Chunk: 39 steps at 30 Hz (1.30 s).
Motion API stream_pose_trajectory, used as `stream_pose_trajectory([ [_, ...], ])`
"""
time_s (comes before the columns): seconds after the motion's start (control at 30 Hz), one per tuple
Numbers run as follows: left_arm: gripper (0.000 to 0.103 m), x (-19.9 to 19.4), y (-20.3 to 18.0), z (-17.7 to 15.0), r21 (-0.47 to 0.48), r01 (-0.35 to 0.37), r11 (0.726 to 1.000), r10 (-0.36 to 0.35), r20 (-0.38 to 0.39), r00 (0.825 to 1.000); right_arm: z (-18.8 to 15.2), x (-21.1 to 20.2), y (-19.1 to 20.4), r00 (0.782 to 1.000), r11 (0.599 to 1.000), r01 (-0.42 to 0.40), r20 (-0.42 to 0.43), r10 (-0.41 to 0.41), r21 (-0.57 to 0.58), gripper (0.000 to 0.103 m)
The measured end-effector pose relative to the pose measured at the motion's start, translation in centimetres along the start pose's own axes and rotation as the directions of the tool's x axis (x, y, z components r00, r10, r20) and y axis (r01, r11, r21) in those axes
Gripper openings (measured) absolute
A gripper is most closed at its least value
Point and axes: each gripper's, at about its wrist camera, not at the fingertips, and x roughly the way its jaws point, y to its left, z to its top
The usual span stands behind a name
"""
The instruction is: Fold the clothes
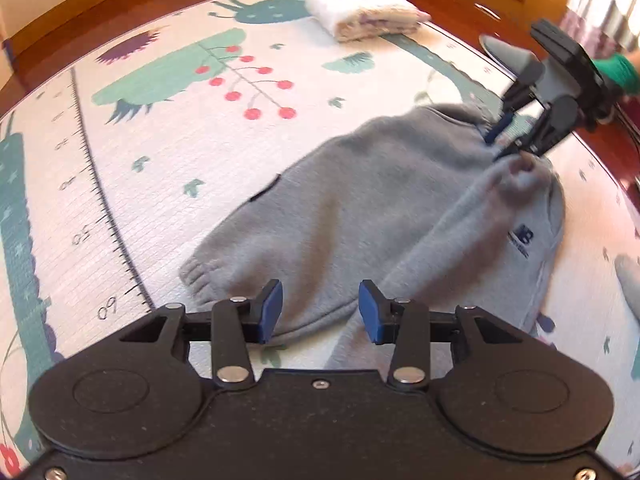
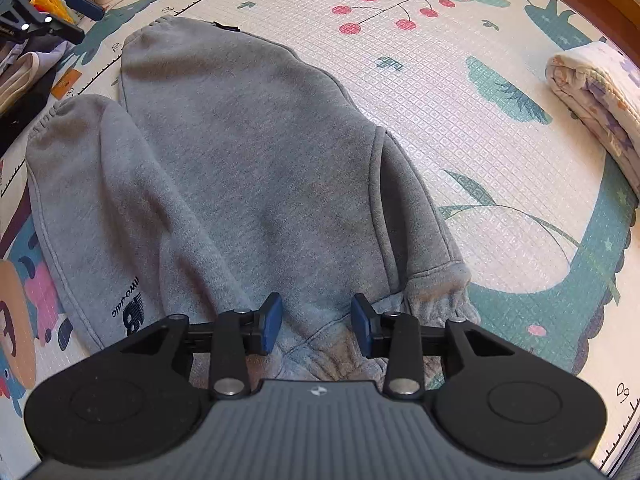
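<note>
One pair of grey sweatpants (image 1: 360, 216) lay spread on the patterned play mat (image 1: 160, 168) in my left wrist view, its ribbed cuff nearest the camera. My left hand-held gripper (image 1: 320, 310) hung just above that cuff end with its blue pads spread apart and nothing between them. At the far end of the pants I saw the right hand-held gripper (image 1: 504, 136) down at the bunched waistband; that part was blurred, so I could not tell from there whether it pinched the cloth. A folded white towel (image 1: 364, 14) sat well apart at the mat's far edge.

In my right wrist view, the right hand-held gripper (image 2: 316, 326) had its pads spread over the gathered waistband, with cloth lying beneath the gap. The two legs ran away from me side by side. The left hand-held gripper (image 2: 80, 12) showed at the top left corner, near the cuffs.
</note>
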Motion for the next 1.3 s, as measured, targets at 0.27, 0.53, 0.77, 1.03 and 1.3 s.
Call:
stream_pose_trajectory([
  [0.27, 0.04, 3.0, 7.9, 0.1, -0.428, -0.053, 0.902, 0.036, -0.047, 0.998, 0.8, -3.0, -4.0, 0.989, 0.989, 0.052, 0.132, -0.07, 0.136, 0.043],
  [0.53, 0.041, 6.1, 9.7, 0.1, -0.579, 0.012, 0.815, -0.04, -0.036, 0.999, -1.4, -2.8, -7.8, 0.981, 0.966, 0.028, 0.18, -0.076, 0.256, 0.058],
  [0.77, 0.037, 7.3, 9.2, 0.6, -0.557, -0.008, 0.831, -0.019, -0.042, 0.999, -1.0, 0.0, -6.7, 0.991, 0.984, 0.026, 0.128, -0.049, 0.176, 0.058],
  [1.03, 0.022, 5.2, 6.7, 1.4, -0.373, -0.133, 0.918, 0.176, 0.084, 0.981, -1.2, -2.5, -10.8, 0.97, 0.941, -0.021, 0.233, -0.063, 0.339, 0.02],
  [1.3, 0.023, 5.9, 6.6, 4.0, -0.368, -0.181, 0.912, 0.246, 0.138, 0.959, -0.3, -2.2, -13.3, 0.963, 0.893, -0.002, 0.241, -0.119, 0.45, 0.021],
])
